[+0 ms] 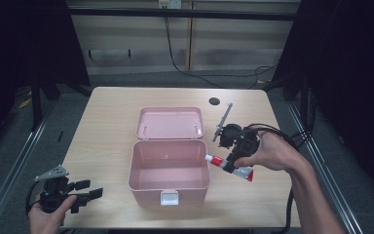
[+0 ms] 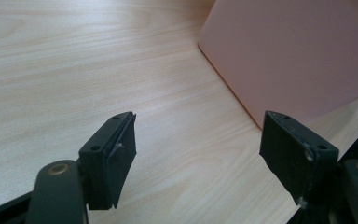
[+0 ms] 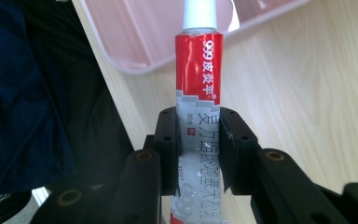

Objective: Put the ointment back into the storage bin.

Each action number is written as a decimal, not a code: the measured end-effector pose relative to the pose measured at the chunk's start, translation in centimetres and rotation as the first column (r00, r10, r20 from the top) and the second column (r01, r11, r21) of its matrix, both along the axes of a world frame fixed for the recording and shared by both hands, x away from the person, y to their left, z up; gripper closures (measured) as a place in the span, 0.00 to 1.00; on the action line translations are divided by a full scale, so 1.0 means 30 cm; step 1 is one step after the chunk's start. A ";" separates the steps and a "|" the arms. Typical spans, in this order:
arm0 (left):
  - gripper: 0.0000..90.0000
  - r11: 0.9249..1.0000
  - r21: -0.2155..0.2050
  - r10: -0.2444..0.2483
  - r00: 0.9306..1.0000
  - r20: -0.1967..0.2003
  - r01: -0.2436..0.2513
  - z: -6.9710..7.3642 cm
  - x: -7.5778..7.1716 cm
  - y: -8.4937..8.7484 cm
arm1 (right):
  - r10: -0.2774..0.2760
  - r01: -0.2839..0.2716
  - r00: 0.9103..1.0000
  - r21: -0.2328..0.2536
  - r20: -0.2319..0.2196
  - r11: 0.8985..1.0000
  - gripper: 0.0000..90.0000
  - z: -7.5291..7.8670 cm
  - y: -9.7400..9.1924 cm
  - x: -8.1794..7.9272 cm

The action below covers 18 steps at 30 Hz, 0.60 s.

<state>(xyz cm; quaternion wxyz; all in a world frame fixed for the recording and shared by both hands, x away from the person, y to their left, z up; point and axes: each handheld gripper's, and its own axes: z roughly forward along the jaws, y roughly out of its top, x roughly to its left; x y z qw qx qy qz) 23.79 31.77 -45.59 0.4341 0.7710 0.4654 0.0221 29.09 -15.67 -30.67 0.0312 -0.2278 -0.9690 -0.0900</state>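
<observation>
Left tool (image 1: 85,191): nearest the camera, at the front left corner of the tabletop, well to the left of the pink box; held in the person's left hand (image 1: 46,214); released, jaws standing wide apart with bare wood between them; a grey three-cornered plate sits on top of it.
Left tool, own view (image 2: 198,154): both black pads apart above the wood grain, the pink box's outer wall (image 2: 289,56) ahead and to the right, not touching either pad.
Pink box (image 1: 169,187): landmark near the middle of the tabletop; open, its hollow showing nothing inside; the lid (image 1: 169,123) is folded back flat behind it; a white latch (image 1: 170,197) sits on the front wall.
Right tool (image 1: 230,165): just off the box's right wall, held in the person's right hand (image 1: 270,151); clenched on the tube.
Tube (image 1: 229,165): red, white and silver, with a white cap; gripped across its middle, lifted off the tabletop, lying slantwise with the cap end at the box's right rim and the flat tail pointing away to the right.
Tube, right tool's own view (image 3: 198,84): pinched between both pads, red part and white cap sticking out past them toward the box's rim (image 3: 135,65).
Tabletop (image 1: 107,126): light wood; a dark round hole (image 1: 215,101) lies behind the box toward the right.
</observation>
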 end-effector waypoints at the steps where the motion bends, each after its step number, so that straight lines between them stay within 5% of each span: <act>1: 0.29 1.000 0.000 0.001 1.000 -0.001 -0.001 0.000 0.000 0.000 | 0.009 -0.010 1.000 0.010 0.013 1.000 0.78 0.007 0.020 0.005; 18: 0.26 1.000 0.005 -0.009 1.000 -0.012 0.009 -0.001 0.002 -0.004 | 0.122 -0.122 0.993 0.024 -0.002 0.992 0.78 -0.010 0.201 0.026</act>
